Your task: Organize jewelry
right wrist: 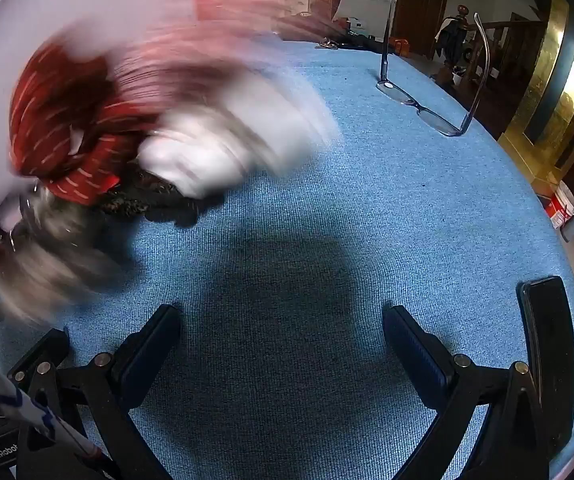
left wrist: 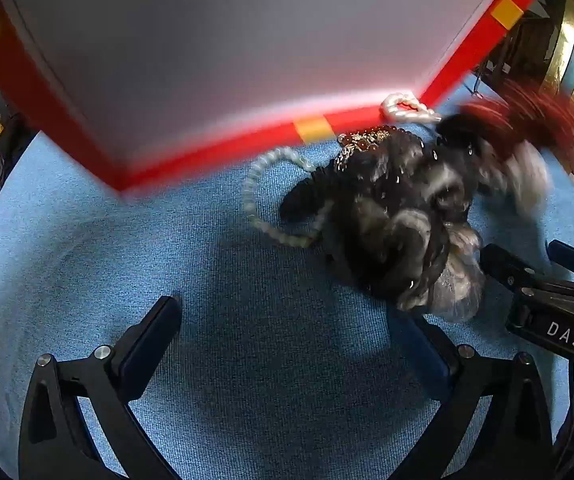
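Because nothing was picked yet, I kept my left hand-held gripper (left wrist: 283,344) and right hand-held gripper (right wrist: 283,348) wide open and empty, with the jewelry pile (left wrist: 391,216) lying on the blue bench (left wrist: 127,264) beside the red box (left wrist: 215,152).

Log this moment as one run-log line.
left gripper: open, empty | right gripper: open, empty | jewelry pile: untouched on blue cloth beside red box | glasses: aside

Smeared by motion past telling piece from piece: dark tangled heap of beads and chains (left wrist: 391,216) beside the pale bead strand (left wrist: 255,192), red striped cloth bundle (right wrist: 67,120), white blurred mass (right wrist: 223,148); cut off by the top edge, red-rimmed white box (left wrist: 215,60).
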### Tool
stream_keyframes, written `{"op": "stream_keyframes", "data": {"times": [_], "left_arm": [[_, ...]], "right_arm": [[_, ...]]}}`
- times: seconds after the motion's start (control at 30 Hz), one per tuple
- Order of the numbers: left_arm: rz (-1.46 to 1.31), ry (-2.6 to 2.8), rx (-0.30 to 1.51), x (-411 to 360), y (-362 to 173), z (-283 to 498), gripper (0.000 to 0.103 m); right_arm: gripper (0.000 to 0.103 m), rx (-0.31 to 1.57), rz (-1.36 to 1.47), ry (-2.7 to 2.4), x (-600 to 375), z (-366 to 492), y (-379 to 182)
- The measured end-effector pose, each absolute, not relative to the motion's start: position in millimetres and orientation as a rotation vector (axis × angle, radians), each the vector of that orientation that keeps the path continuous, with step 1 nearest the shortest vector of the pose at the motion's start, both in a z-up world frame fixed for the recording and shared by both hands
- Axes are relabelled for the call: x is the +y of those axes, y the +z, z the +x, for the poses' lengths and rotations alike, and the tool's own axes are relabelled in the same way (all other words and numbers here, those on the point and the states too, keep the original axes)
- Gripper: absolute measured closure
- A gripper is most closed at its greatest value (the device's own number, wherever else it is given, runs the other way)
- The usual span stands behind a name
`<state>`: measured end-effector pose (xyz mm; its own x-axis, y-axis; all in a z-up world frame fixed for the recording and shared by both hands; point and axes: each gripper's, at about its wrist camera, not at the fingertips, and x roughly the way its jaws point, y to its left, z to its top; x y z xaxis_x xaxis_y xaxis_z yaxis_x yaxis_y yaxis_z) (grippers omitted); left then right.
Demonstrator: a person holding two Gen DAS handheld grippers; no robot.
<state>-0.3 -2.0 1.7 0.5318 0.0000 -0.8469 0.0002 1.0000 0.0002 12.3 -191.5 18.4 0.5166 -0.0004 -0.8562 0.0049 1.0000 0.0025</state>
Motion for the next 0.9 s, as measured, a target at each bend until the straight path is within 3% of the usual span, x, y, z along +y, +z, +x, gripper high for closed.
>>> {"op": "stream_keyframes", "data": {"times": [0.9], "left_arm": [[-0.001,-0.002,1.012,3.9,1.3,-4.2,0.0]], "right_arm": [[0.0,1.029,0.005,-0.002,-190.2,11.5,19.2]]}}
